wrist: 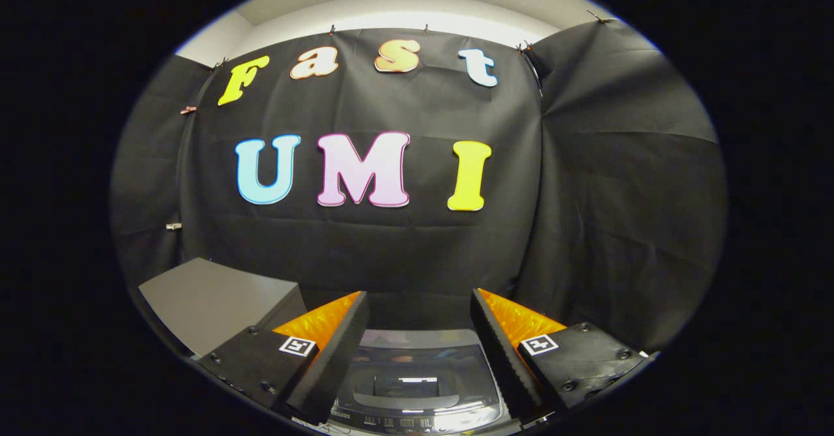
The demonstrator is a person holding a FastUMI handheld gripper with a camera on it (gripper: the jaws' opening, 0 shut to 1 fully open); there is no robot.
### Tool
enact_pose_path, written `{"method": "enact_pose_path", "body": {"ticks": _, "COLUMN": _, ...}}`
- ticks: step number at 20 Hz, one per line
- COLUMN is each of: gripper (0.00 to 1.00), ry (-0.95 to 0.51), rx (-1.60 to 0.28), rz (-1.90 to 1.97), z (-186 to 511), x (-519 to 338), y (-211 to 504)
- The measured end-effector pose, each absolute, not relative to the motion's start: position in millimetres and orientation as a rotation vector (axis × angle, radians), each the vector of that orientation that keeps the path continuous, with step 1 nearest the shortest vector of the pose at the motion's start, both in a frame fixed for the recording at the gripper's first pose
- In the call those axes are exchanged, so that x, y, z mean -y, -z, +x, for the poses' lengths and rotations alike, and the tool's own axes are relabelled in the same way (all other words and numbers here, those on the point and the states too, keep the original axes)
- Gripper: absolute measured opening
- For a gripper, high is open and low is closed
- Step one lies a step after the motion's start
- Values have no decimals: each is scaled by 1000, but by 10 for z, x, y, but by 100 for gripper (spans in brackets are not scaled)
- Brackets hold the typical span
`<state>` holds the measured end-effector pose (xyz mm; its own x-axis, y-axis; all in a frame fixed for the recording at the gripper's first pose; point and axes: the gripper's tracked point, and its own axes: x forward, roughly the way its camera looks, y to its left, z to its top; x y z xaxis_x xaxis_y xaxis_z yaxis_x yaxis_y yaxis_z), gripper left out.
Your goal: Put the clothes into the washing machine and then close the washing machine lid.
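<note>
**Gripper hovering open above the closed washing machine**

The gripper (pixel 417 305) is hanging with its fingers spread wide apart, holding nothing. Between and below the fingers the washing machine (pixel 417 384) is sitting with its dark glossy lid (pixel 417 367) lying shut and reflecting the lights, so its contents are hidden. A strip of controls along its near edge is carrying markings too small to read. A grey box (pixel 208 299) is standing beside the machine, just past the left finger.
</note>
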<state>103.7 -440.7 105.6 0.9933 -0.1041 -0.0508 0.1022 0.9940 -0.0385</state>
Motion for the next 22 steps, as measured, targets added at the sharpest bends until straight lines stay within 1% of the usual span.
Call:
{"method": "enact_pose_path", "body": {"ticks": 4, "gripper": 98, "ry": 91, "rx": 32, "rz": -17, "z": 973, "x": 4397, "y": -1427}}
{"method": "enact_pose_path", "body": {"ticks": 10, "gripper": 98, "ry": 84, "rx": 77, "rz": -4, "z": 964, "x": 4336, "y": -1678}}
{"method": "enact_pose_path", "body": {"ticks": 22, "gripper": 98, "ry": 94, "rx": 73, "rz": -1, "z": 996, "x": 4316, "y": -1699}}
